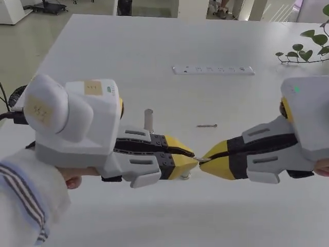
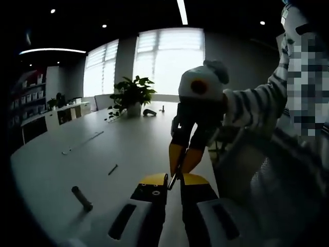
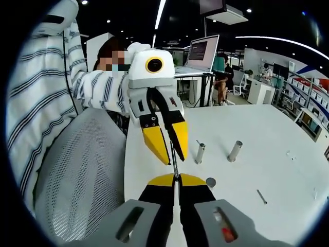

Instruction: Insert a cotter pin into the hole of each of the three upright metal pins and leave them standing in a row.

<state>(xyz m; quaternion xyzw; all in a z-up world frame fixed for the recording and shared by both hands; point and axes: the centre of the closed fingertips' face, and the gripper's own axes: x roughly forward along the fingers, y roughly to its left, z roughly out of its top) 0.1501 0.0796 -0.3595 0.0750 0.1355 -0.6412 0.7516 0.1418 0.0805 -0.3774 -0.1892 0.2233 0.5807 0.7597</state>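
Observation:
My right gripper (image 3: 176, 180) is shut on one end of a thin cotter pin (image 3: 174, 160). The pin's other end reaches between the slightly parted jaws of my left gripper (image 3: 175, 160), which is open. In the head view the two grippers meet tip to tip, left gripper (image 1: 192, 158) and right gripper (image 1: 204, 158), with the cotter pin (image 1: 201, 159) bridging them above the table. Two metal pins (image 3: 200, 153) (image 3: 235, 151) stand upright behind them, and a third (image 3: 211, 182) shows close by as a round end. One metal pin (image 1: 149, 119) stands behind the left gripper.
A loose cotter pin (image 1: 207, 125) lies on the white table (image 1: 154, 56). A white power strip (image 1: 213, 70) lies further back and a potted plant (image 1: 303, 51) sits at the far right edge. A mesh chair (image 3: 82, 170) is near the table's side.

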